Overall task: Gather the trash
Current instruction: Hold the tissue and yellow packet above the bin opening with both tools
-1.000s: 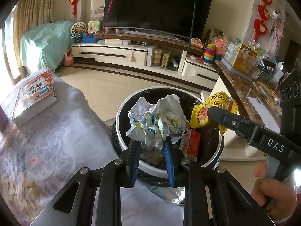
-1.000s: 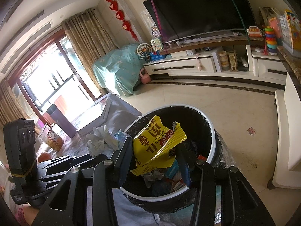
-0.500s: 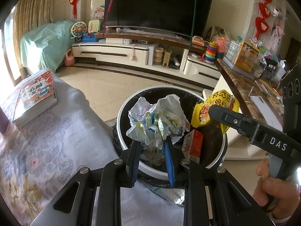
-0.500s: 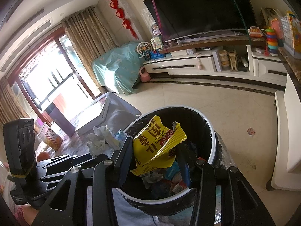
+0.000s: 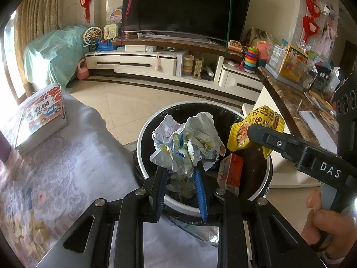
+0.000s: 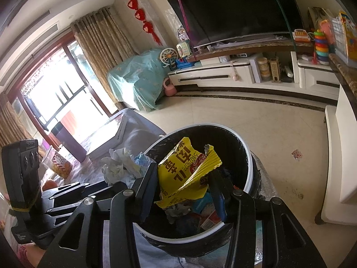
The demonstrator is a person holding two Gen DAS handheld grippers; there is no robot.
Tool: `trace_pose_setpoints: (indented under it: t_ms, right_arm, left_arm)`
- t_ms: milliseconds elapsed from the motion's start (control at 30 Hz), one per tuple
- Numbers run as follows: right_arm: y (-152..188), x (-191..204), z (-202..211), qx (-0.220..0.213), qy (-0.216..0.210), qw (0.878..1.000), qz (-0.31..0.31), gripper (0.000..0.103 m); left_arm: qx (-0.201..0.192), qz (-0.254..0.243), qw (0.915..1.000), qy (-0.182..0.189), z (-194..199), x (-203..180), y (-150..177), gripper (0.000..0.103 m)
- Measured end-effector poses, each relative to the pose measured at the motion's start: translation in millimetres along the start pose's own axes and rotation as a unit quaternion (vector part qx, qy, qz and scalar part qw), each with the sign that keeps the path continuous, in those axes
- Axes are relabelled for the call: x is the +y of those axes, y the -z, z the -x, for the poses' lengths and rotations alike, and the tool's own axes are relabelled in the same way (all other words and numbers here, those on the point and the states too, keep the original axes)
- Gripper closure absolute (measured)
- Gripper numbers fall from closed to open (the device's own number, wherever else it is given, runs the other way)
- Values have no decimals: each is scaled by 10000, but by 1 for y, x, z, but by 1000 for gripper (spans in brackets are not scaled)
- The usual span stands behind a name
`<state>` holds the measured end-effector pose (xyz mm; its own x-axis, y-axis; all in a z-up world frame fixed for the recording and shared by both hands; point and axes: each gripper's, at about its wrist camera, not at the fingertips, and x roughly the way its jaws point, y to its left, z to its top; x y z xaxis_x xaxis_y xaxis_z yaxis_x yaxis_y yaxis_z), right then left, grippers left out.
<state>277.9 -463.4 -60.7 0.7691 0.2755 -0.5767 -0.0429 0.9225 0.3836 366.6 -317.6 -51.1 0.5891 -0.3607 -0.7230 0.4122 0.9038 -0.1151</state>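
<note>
Crumpled white paper is pinched between the blue pads of the left gripper, narrowly parted, and is held over the bin, judged ready for dropping. At three o'clock from it, a yellow snack wrapper is clamped in the right gripper, about half open, likewise above the bin's mouth. Trash already inside is seen through the jaws. A hand on the right tool is shown only by the left view; the purple cup at ten o'clock only by the right. Farther off stands the television.
</note>
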Motion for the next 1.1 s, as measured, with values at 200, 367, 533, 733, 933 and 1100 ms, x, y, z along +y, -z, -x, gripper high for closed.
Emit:
trace_pose_setpoints:
  t_ms: [200,367,533,733,933,1100]
  right_arm:
    - [-1,-2,-2,52,27,10000,-1,57]
    - [-2,-2,-5,95,59,9999,16,57]
    - [-2,-2,-8,121,68,9999,36,57]
    - [-1,-1,-9,152,80,9998,72,57]
    - [-1,1,-11,175,102,9997,107,57]
    - [-1,1,-12,188,113,9997,122,57]
  left_arm:
    - [17,-56,10000,-15,-2,-2,-1,80]
    - [41,-74,10000,-31,-5,-1,-3,80]
    - [63,-64,9999,-45,-7,0,-4,80]
    - [88,-52,9999,-34,-11,0,-7,80]
    - [102,-44,9999,-23,-13,0,-8,80]
    - [120,-24,9999,-14,-17,1,-9,80]
